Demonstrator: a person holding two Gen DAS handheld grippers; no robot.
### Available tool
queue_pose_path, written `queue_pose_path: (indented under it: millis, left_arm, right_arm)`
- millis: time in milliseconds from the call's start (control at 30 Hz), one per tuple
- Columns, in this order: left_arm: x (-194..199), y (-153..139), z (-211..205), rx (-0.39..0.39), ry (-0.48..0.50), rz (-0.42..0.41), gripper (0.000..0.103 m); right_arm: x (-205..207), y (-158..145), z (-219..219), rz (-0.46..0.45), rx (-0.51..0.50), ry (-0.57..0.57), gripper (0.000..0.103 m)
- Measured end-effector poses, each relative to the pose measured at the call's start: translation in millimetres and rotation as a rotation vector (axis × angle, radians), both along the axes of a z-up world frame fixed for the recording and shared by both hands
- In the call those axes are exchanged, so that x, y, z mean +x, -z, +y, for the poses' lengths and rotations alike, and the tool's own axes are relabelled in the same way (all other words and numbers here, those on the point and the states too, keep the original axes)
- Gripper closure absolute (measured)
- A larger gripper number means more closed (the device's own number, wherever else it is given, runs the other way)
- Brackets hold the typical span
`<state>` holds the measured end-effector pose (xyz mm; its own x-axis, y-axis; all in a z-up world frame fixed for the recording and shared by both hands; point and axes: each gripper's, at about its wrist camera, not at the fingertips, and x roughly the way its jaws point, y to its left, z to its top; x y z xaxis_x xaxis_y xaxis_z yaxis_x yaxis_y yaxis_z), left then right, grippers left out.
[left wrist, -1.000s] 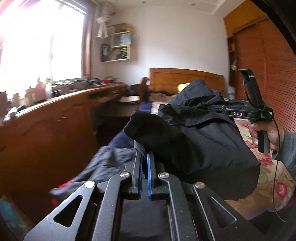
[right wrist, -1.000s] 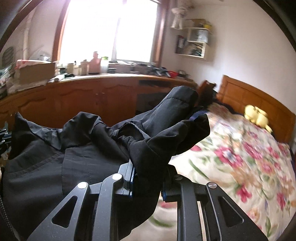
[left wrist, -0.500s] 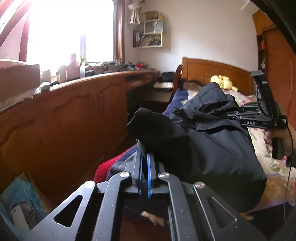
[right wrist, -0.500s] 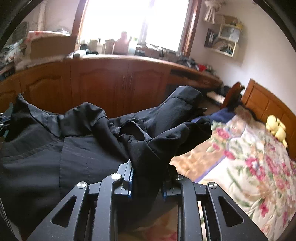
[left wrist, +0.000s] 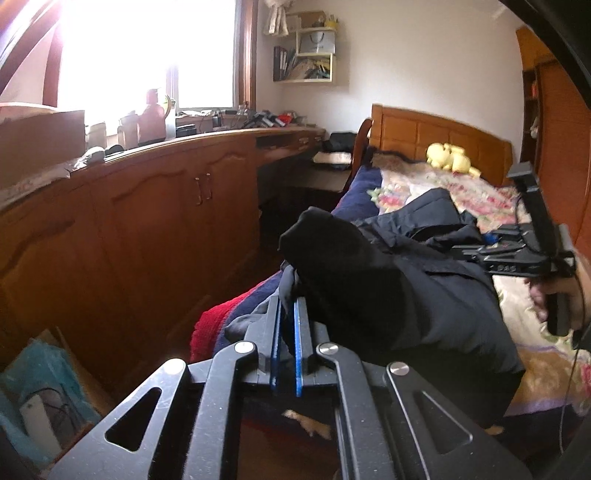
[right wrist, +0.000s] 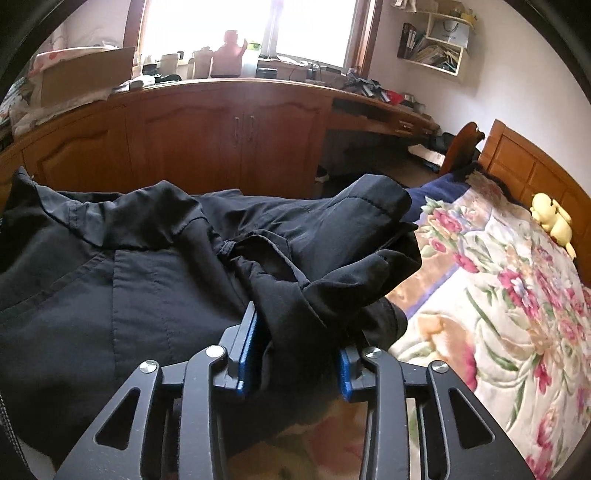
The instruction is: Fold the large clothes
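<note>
No writing is legible. Left tongs (left wrist: 287, 314) pinch the jacket (right wrist: 147, 280); right tongs (right wrist: 295, 339) are opening, cloth draped between them.

A long run of brown wooden cabinets (right wrist: 207, 140) with arched door panels lines the wall under a bright window (right wrist: 255, 26). Its countertop carries a pink plastic jug (right wrist: 231, 51), pale cups, a brown cardboard box (right wrist: 85, 74) and a jumble of small dark items. A cream wall shelf (right wrist: 437, 40) stuffed with books and papers hangs in the corner. The bed has a brown panelled wooden headboard (left wrist: 436, 140) and a floral bedspread (right wrist: 509, 295) in pink, green and cream, with a yellow plush toy (right wrist: 552, 218) near the headboard. A red fuzzy blanket (left wrist: 214, 325) and a navy blue cover (left wrist: 360, 192) lie along the bed's edge. A tall brown wardrobe (left wrist: 554, 122) stands beyond the bed.
</note>
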<state>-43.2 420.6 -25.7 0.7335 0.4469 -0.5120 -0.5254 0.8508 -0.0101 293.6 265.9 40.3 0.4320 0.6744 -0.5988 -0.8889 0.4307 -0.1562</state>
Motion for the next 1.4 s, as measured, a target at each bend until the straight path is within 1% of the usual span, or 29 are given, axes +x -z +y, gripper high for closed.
queue_pose_path:
  millis: [67,100,167,267,367,400,500,567,633,700,733,800,900,967,1067,1133,1200,1300,1400]
  left_arm:
    - [-1,-2,-2,0.015,-0.014,0.002,0.094]
    - [-3,-5,-2,0.028,-0.027,-0.005,0.094]
    - [-9,-6,1,0.034,-0.043,-0.024,0.09]
    - [-15,-13,-1,0.021,-0.05,-0.052,0.085]
    - [-10,-30,-19,0.05,0.002,-0.066,0.078]
    - [-5,-38,-29,0.071,0.033,-0.07,0.077]
    - [12,-51,-51,0.094,0.103,-0.079,0.076]
    - [25,-53,-58,0.099,0.13,-0.063,0.076]
    - [42,-47,-60,0.093,0.149,-0.033,0.076]
    - [56,-35,-51,0.042,0.153,0.014,0.076]
    - [62,-26,-43,0.021,0.137,0.048,0.076]
    - [70,-6,-31,0.002,0.106,0.124,0.076]
    - [75,16,-23,-0.048,0.093,0.188,0.076]
    - [72,24,-22,-0.058,0.073,0.189,0.076]
    - [68,23,-26,-0.07,0.06,0.17,0.076]
    - [67,19,-32,-0.054,0.055,0.171,0.076]
    - [66,12,-45,-0.024,0.052,0.165,0.074]
    - [65,7,-61,-0.016,0.072,0.152,0.073]
    - [68,0,-84,0.012,0.074,0.144,0.073]
  right_arm:
    - [-2,-1,-1,0.01,0.004,0.003,0.051]
    - [-11,1,-5,0.022,0.008,0.002,0.05]
    - [-12,3,-8,0.052,0.025,0.007,0.047]
    - [-15,7,-13,0.044,0.034,0.012,0.044]
    - [-27,10,-22,0.051,0.049,0.005,0.042]
    - [-31,12,-27,0.053,0.054,-0.004,0.042]
    - [-39,14,-32,0.056,0.055,-0.035,0.042]
    - [-46,17,-41,0.062,0.048,-0.036,0.041]
    - [-48,18,-48,0.074,0.051,-0.039,0.041]
    - [-50,17,-56,0.085,0.059,-0.049,0.041]
    - [-54,17,-62,0.09,0.065,-0.056,0.041]
    - [-59,14,-71,0.092,0.076,-0.07,0.041]
    - [-68,13,-90,0.09,0.094,-0.086,0.041]
    - [-75,13,-107,0.093,0.109,-0.089,0.041]
    - [-80,16,-132,0.112,0.131,-0.081,0.04]
    - [-83,17,-151,0.116,0.136,-0.074,0.04]
    - [-87,17,-172,0.099,0.136,-0.058,0.04]
    - [-85,14,-200,0.089,0.146,-0.022,0.04]
    - [-84,11,-232,0.086,0.167,0.025,0.039]
